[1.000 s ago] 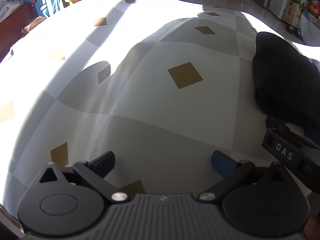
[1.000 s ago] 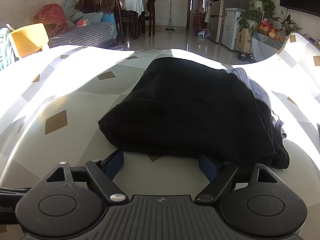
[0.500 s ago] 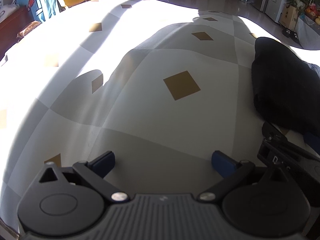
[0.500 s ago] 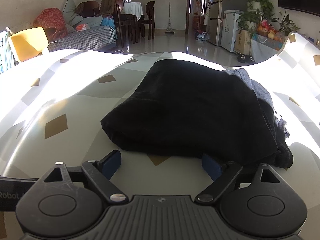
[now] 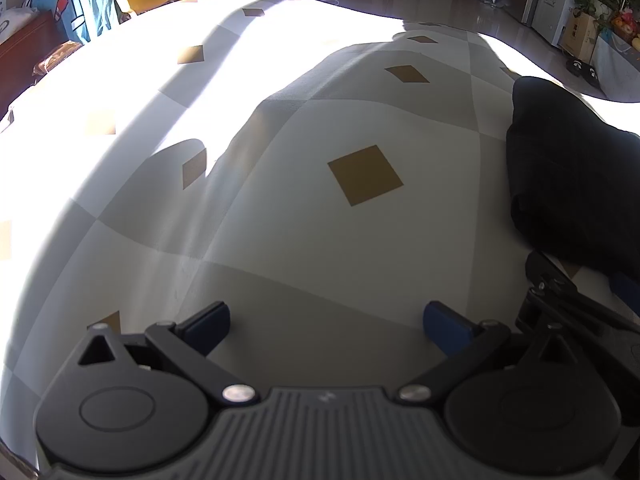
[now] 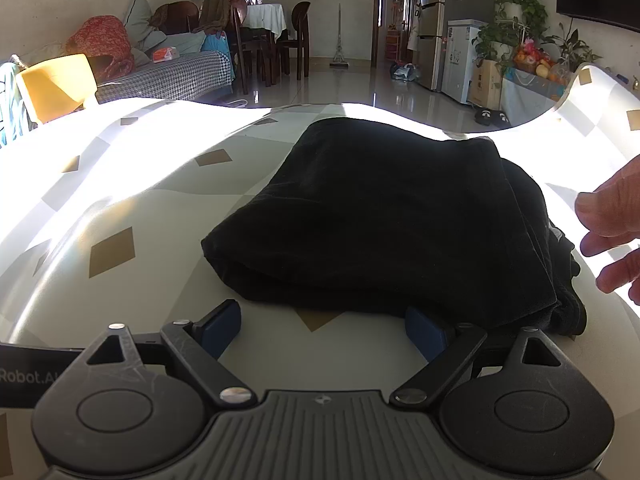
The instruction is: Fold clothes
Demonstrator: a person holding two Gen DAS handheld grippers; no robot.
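Both tools stand released and empty. The right tool has its blue pads spread wide over bare cloth, with the near edge of the folded black garment lying just ahead of its tips; whether the right-hand pad touches the fabric cannot be told. The left tool is likewise parted, with nothing between its pads; the garment lies well off to its right. Both rest above the table, covered in a checked cloth with tan diamonds.

Risks, as judged:
- The garment appears already folded into a thick bundle. A pinch at the near edge could take only the top layer and pull the fold open.
- Loose fabric bunches at the bundle's right end, ahead and right of the right tool; dragging there would likely spoil the shape.
- Bare fingers of a person's hand reach in at the far right of the right tool, close to that loose end. A closing or swinging tool could strike them.
- Hard sun glare and deep shadow make the black layers hard to tell apart.

The right tool's body sits just beside the left tool, so the two could collide.
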